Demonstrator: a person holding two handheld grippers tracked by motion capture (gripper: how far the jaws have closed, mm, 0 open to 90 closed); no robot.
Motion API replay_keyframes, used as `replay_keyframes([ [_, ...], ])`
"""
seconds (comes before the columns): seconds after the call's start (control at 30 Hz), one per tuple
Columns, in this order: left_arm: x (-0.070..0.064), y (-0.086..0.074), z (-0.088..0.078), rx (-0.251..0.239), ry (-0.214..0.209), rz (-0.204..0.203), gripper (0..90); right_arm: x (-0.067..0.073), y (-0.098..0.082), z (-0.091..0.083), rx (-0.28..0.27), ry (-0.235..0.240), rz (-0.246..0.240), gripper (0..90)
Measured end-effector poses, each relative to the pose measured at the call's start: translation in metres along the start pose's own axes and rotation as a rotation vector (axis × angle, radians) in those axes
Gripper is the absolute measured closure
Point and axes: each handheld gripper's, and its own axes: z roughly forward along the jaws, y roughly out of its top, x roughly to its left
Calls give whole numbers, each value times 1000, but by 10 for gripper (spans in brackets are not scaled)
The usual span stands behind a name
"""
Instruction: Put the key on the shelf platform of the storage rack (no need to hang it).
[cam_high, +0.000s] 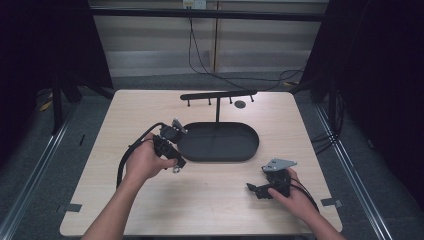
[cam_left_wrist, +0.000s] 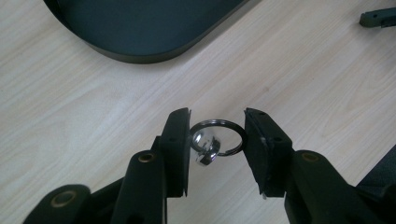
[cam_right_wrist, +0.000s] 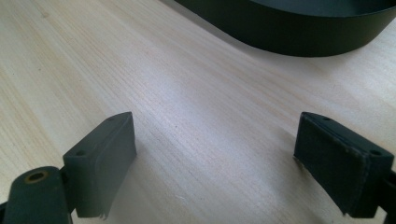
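A: Key ring (cam_left_wrist: 217, 138) first. Where do you have it?

B: I see it between the pads of my left tool (cam_left_wrist: 217, 135), a silvery split ring with a small shiny metal knob (cam_left_wrist: 205, 147) hanging on it. The ring's edges touch both pads, so I log the left tool as clenched on the key ring. In the high view the ring (cam_high: 176, 169) shows at the tool's tip, just in front of the near rim of the tray.

A: And around it?

B: Pale wood surface (cam_left_wrist: 93, 107) beneath. The black oval tray (cam_high: 218, 142) lies just beyond, with a thin post and a crossbar with pegs (cam_high: 218, 95) rising from its far side.

A: Right side?

B: My right tool (cam_right_wrist: 215, 154) is released, pads well apart with bare surface between them. It sits low by the near right of the surface (cam_high: 257, 190), well apart from the ring.
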Motion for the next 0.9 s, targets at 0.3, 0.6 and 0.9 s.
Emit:
replay_keyframes([
  [0.3, -1, 19, -6, 1, -7, 14, 619, 0, 0, 0, -1, -1, 2, 121],
  [0.6, -6, 36, -6, -4, -10, 18, 619, 0, 0, 0, -2, -1, 0, 120],
  [0.9, -8, 49, -4, 12, -14, 19, 619, 0, 0, 0, -2, -1, 0, 121],
])
